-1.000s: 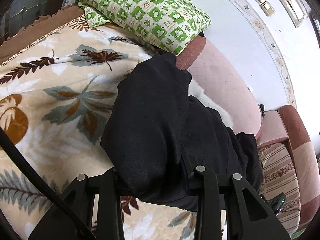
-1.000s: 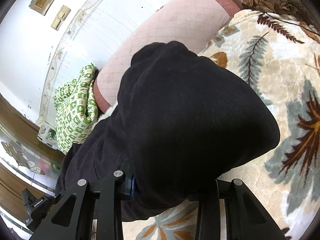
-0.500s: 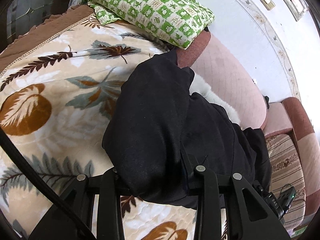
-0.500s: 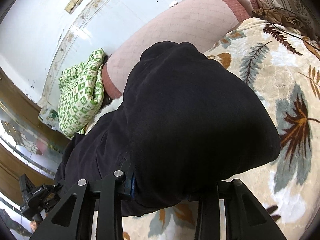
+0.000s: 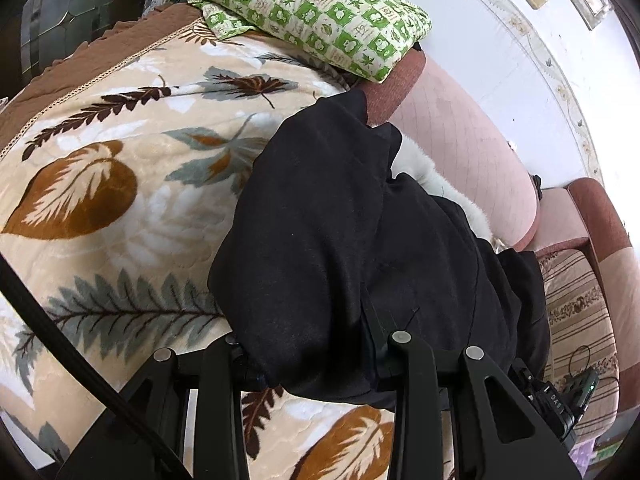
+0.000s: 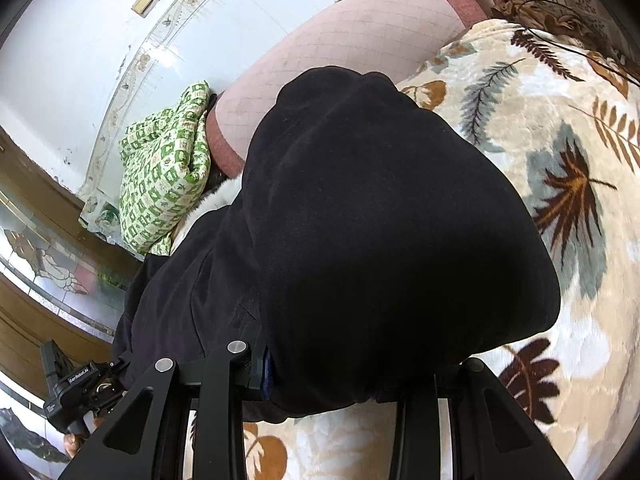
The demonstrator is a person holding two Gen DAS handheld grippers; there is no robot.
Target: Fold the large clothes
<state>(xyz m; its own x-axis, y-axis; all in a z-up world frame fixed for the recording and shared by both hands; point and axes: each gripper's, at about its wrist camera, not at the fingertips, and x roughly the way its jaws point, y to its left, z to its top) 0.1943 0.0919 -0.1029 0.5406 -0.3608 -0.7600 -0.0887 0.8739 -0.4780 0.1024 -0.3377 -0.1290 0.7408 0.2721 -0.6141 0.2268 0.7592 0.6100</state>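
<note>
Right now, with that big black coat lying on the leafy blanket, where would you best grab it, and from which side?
At its near edge, one corner for each gripper, coming from the blanket's open side. The black coat bunches thick there, while its far end lies against the pink sofa back. The left gripper and right gripper already pinch that edge.

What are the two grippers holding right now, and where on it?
Both hold the black garment: left gripper and right gripper each grip its bunched near edge.
</note>
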